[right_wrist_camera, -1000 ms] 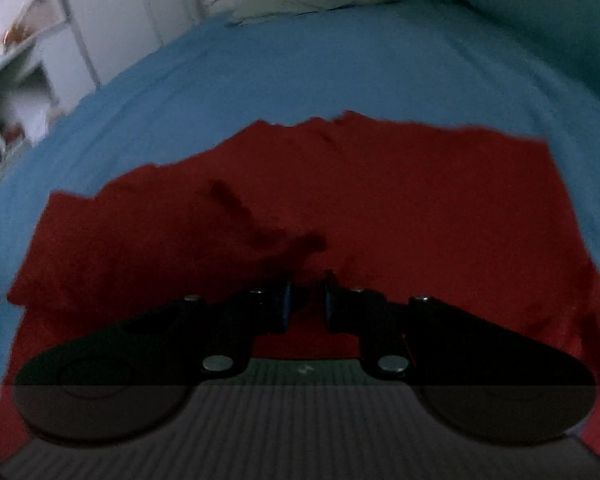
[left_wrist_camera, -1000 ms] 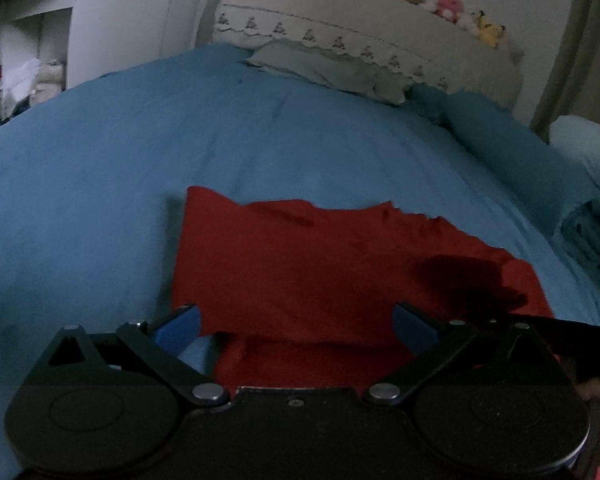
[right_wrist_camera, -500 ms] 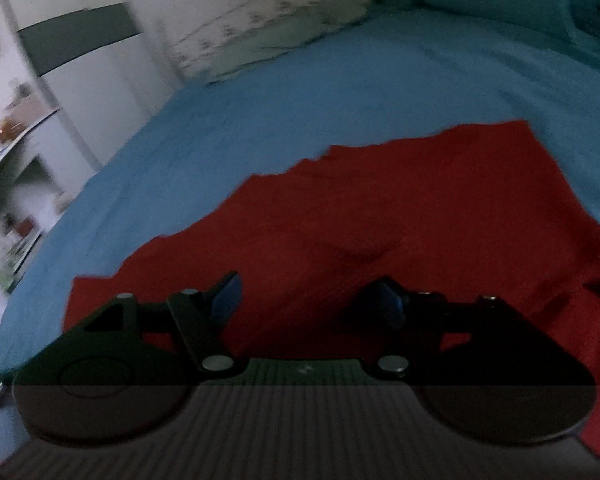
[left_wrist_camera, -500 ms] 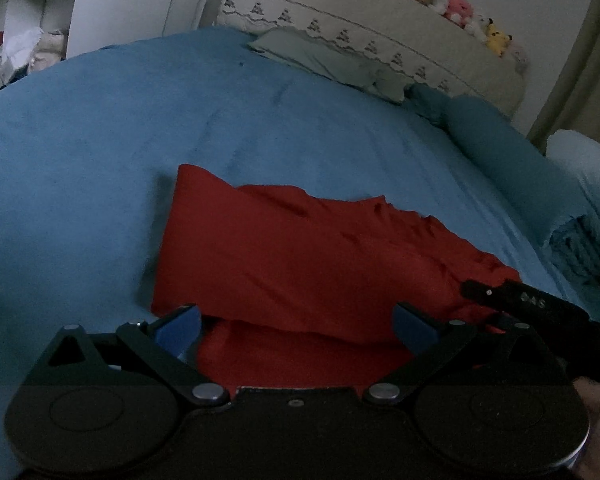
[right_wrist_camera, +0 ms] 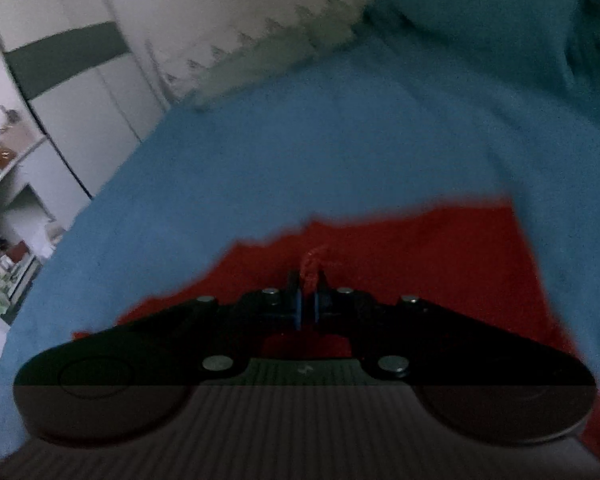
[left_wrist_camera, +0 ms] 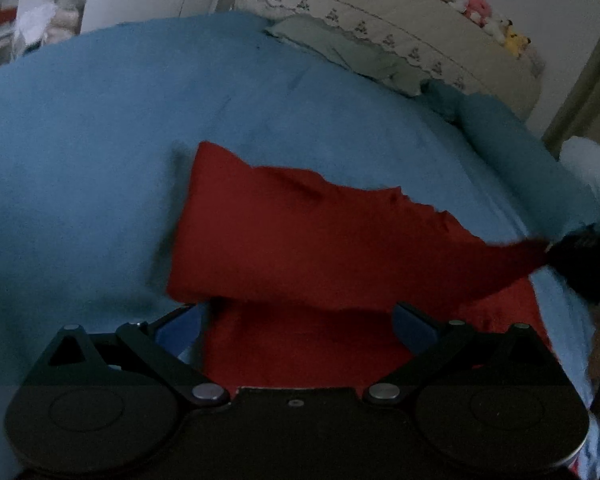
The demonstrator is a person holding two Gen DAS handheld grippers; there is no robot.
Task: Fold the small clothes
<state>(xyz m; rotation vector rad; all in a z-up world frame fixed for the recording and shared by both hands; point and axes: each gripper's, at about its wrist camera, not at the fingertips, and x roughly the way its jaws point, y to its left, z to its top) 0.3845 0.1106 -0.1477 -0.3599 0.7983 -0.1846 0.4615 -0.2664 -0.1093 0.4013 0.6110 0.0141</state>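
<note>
The crumpled red cloth garment (left_wrist_camera: 320, 232) lies on the blue bed cover (left_wrist_camera: 100, 140), its long axis running crosswise in front of both grippers. The right gripper (right_wrist_camera: 308, 304) has its jaws closed on a pinch of the garment's right end and holds that corner lifted off the bed, so the top layer rises toward it. The left gripper (left_wrist_camera: 296, 320) sits at the near edge with jaws spread wide, gripping nothing; the loose left end is nearest to it.

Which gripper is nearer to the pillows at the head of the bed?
Neither clearly. The right gripper is shut on a pinch of the red cloth; the left gripper is open at the cloth's near edge. The pillows lie far beyond both.
</note>
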